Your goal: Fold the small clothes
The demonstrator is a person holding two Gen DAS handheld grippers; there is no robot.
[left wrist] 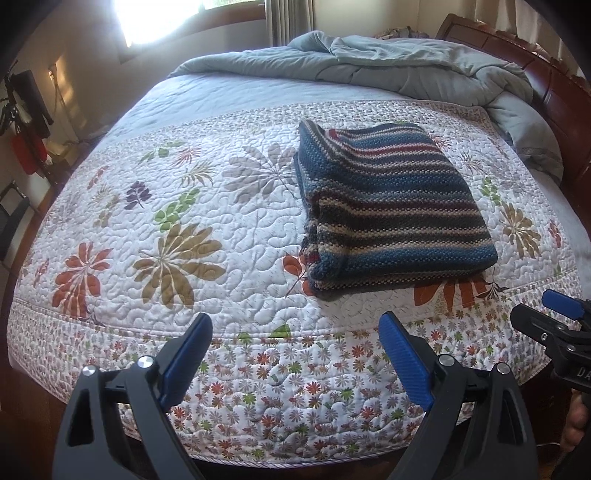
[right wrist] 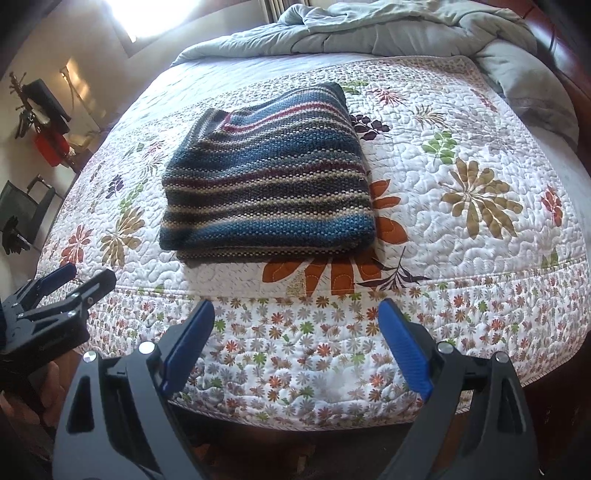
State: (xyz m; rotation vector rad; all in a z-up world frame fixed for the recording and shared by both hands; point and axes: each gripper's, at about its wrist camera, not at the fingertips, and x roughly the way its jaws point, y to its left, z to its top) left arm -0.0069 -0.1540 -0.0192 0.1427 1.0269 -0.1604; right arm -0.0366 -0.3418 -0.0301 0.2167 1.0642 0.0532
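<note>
A striped knit garment [left wrist: 391, 206], blue, dark red and cream, lies folded into a thick rectangle on the floral quilt [left wrist: 166, 229]; it also shows in the right wrist view [right wrist: 266, 177]. My left gripper [left wrist: 295, 332] is open and empty, held over the bed's near edge, short of the garment. My right gripper [right wrist: 297, 317] is open and empty, also at the near edge, below the garment. The right gripper shows at the far right of the left wrist view [left wrist: 554, 310], and the left gripper at the far left of the right wrist view [right wrist: 70, 284].
A rumpled grey-blue duvet [left wrist: 406, 62] is bunched at the far end of the bed by the dark wooden headboard [left wrist: 546, 85]. A chair [right wrist: 22, 214] and red items [right wrist: 48, 147] stand on the left by the wall. A bright window [left wrist: 162, 18] is behind.
</note>
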